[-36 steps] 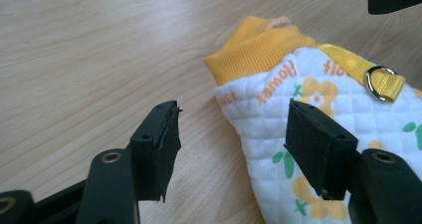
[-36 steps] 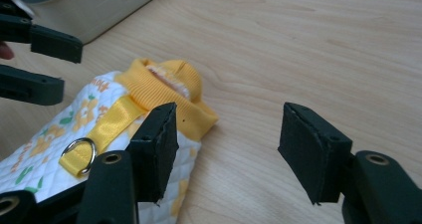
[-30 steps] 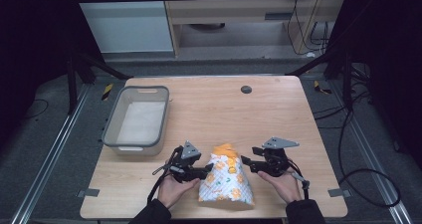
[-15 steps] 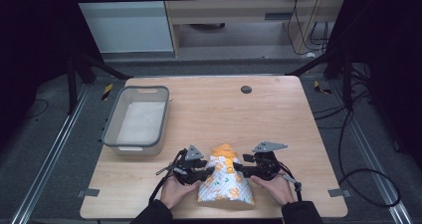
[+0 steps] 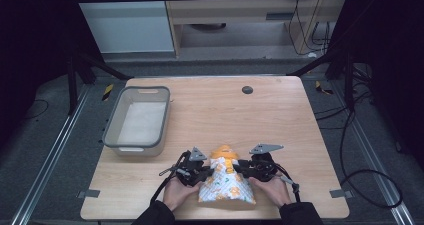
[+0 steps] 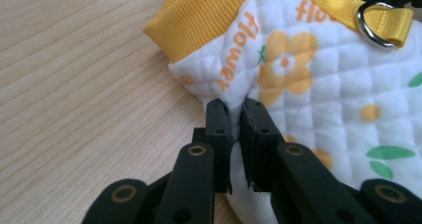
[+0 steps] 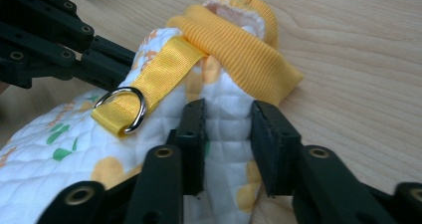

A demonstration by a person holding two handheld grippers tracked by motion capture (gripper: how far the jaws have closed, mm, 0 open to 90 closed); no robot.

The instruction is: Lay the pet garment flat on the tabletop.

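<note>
- As a person's two hands reached in over the near edge of the wooden table, a small quilted garment lay there, white with orange flowers, green leaves and the word "flower" printed on it.
- The left claw was pinched nearly together on a thin fold at the garment's side, just below its ribbed orange cuff.
- The right claw stood wider, its jaws set on either side of a thicker bunch of the quilted fabric, pressing against it from both sides.
- A yellow webbing strap ran across the garment's upper part and ended in a metal D-ring, seen in the right gripper view beside that claw; the left gripper's black linkage showed beyond it.
- From the high view, the left hand and the right hand flanked the garment, each gripper touching one side of it near the orange collar end, which pointed toward the far edge.
- A grey rectangular bin sat near the table's left edge, apart from the garment.
- A small dark round fitting lay close to the far edge.
</note>
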